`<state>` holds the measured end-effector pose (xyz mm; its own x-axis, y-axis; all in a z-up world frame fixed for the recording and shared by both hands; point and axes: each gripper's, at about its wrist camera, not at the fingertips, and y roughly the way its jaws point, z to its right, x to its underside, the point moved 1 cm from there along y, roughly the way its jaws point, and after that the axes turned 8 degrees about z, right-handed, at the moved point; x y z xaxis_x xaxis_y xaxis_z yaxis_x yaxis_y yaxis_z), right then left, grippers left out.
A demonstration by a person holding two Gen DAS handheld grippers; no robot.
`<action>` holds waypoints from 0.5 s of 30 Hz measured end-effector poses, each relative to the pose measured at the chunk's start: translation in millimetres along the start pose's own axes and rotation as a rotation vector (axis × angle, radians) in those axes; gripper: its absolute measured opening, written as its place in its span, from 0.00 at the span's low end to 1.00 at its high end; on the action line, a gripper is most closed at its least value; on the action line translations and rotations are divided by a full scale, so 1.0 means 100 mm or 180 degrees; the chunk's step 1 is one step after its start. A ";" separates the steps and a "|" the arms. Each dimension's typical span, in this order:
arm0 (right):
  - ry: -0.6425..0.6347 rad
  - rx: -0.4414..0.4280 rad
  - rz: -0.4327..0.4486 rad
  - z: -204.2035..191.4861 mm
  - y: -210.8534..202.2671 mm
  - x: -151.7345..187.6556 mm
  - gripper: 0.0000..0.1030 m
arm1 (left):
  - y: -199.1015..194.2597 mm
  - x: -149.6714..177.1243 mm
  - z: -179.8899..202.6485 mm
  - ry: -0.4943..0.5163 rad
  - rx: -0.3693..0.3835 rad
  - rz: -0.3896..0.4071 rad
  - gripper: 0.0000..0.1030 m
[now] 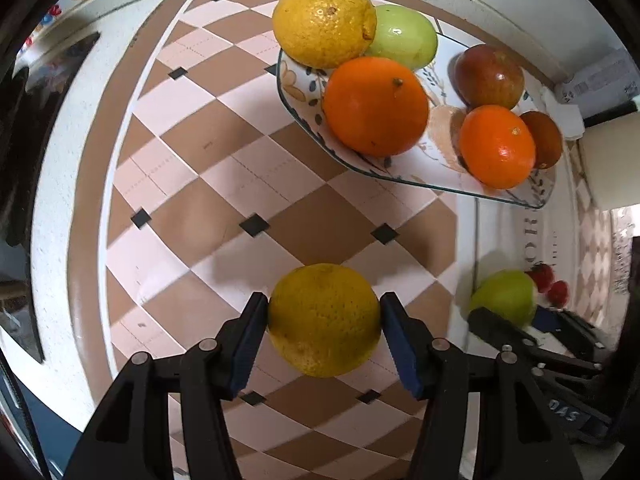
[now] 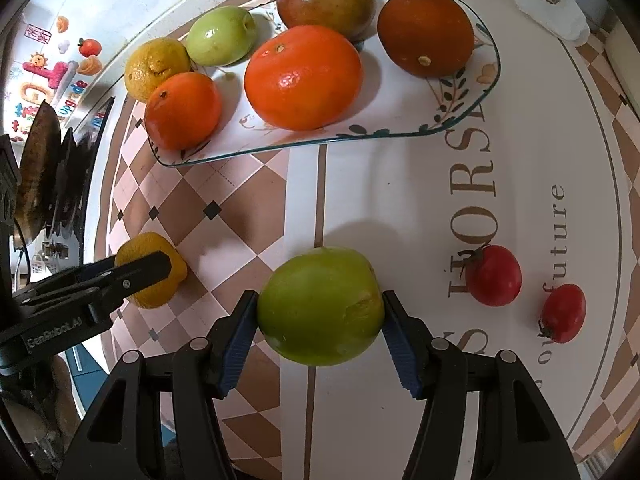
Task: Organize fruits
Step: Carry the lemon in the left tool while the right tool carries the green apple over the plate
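My left gripper [image 1: 324, 320] is shut on a yellow-green citrus fruit [image 1: 324, 320], low over the checkered cloth; it also shows at the left of the right wrist view [image 2: 154, 270]. My right gripper [image 2: 320, 306] is shut on a green fruit [image 2: 320, 306], also seen in the left wrist view [image 1: 506, 296]. A glass plate [image 2: 280, 140] holds a yellow citrus [image 2: 154, 68], a green fruit [image 2: 222, 34], two oranges [image 2: 182, 110] [image 2: 302, 82], a reddish mango [image 2: 326, 0] and a dark brown fruit [image 2: 426, 32].
Two small red tomatoes [image 2: 494, 274] [image 2: 564, 312] lie on the white lettered cloth to the right of my right gripper. A crumpled white tissue [image 2: 556, 14] lies at the far right. Dark objects [image 2: 40, 168] stand beyond the table's left edge.
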<state>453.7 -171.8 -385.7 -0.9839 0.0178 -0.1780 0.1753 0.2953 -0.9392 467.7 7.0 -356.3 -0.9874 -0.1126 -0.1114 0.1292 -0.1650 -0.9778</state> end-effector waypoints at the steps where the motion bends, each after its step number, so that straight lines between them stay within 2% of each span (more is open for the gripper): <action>1: 0.0006 -0.0008 0.0008 0.01 -0.01 0.00 0.62 | -0.04 -0.01 0.03 -0.0037 0.0063 -0.0013 0.54; 5: 0.0052 -0.0090 0.0142 0.06 -0.19 -0.04 0.62 | -0.31 -0.17 0.31 -0.0055 0.0320 0.0067 0.54; 8: 0.0105 -0.0139 0.0311 0.10 -0.37 -0.16 0.61 | -0.57 -0.51 0.59 0.0087 0.0434 0.0223 0.54; 11: 0.0152 -0.0147 0.0465 0.18 -0.53 -0.35 0.62 | -0.61 -0.77 0.78 0.0254 0.0390 0.0344 0.54; 15: 0.0269 -0.0128 0.0559 0.32 -0.58 -0.60 0.62 | -0.43 -1.24 0.94 0.0437 0.0212 0.0265 0.54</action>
<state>503.5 -220.1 -330.1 -0.9381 0.1520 -0.3113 0.3446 0.3186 -0.8830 593.0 -63.7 -284.0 -0.9756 0.0057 -0.2193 0.2124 -0.2259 -0.9507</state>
